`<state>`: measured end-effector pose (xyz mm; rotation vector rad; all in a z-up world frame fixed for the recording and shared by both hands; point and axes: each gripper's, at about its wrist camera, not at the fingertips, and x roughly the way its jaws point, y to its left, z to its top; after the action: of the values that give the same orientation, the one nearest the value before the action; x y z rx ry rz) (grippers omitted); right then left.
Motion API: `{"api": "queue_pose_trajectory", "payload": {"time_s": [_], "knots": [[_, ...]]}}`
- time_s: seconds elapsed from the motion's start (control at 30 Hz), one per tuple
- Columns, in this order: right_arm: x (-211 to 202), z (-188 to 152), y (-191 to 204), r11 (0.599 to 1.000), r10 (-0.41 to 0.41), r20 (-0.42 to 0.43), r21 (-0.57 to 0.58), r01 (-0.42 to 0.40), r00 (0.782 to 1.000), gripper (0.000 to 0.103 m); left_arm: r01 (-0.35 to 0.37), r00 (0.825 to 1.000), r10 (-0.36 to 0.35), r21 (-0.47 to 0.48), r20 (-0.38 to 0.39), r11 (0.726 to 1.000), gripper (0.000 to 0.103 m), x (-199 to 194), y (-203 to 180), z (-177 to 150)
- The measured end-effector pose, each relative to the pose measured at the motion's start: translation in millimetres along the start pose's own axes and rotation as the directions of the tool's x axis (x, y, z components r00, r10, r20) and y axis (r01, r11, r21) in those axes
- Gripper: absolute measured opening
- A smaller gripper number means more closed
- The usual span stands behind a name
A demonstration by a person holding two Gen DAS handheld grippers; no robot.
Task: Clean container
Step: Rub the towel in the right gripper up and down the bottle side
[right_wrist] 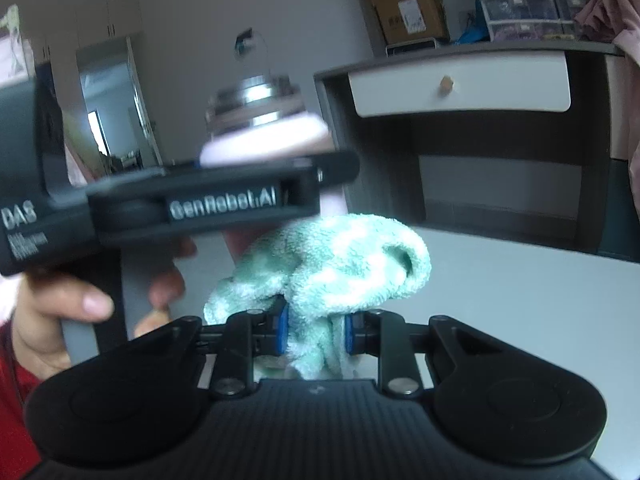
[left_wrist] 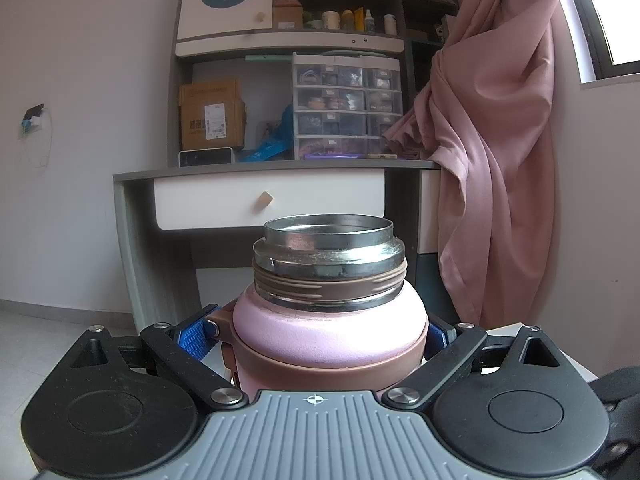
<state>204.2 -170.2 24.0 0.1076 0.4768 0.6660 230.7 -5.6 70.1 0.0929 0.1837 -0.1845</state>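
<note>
— How is the pink flask [left_wrist: 330, 330] sitting?
— The left gripper [left_wrist: 320, 336] is clamping its body upright above the white table [right_wrist: 520, 300], lid off.
— And the right gripper [right_wrist: 316, 334]?
— It is pinching the green towel [right_wrist: 332, 264] — feeding it straight into the steel mouth [left_wrist: 328, 229] is best.

Left wrist view: close behind flask [left_wrist: 329, 312], facing desk [left_wrist: 276, 170]. Right wrist view: from flask's side, angled down over table [right_wrist: 520, 300]. Shared: flask, desk.
</note>
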Motion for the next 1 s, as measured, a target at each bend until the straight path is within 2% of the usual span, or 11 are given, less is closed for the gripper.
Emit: {"api": "queue_pose_trajectory", "payload": {"time_s": [0.33, 0.67, 0.77, 1.0], "knots": [[22.6, -20.7, 2.1, 0.999, -0.032, -0.123, -0.029, 0.029, 0.992, 0.025, 0.0, 1.0, 0.0, -0.001, -0.001, 1.0, 0.096, 0.0, 1.3, -0.7], [24.4, -24.4, 4.9, 0.999, -0.042, -0.137, -0.04, 0.037, 0.99, 0.025, 0.001, 1.0, -0.001, 0.0, 0.0, 1.0, 0.096, 0.8, -1.0, -0.8], [19.6, -19.3, 2.6, 0.999, -0.036, -0.122, -0.029, 0.032, 0.992, 0.025, 0.001, 1.0, -0.001, 0.0, 0.0, 1.0, 0.096, 1.1, -1.8, -0.9], [-12.0, -3.4, 3.4, 1.0, -0.008, 0.029, -0.01, 0.008, 1.0, 0.025, 0.002, 1.0, -0.002, 0.0, 0.0, 1.0, 0.096, 1.5, -2.1, -1.6]]}}
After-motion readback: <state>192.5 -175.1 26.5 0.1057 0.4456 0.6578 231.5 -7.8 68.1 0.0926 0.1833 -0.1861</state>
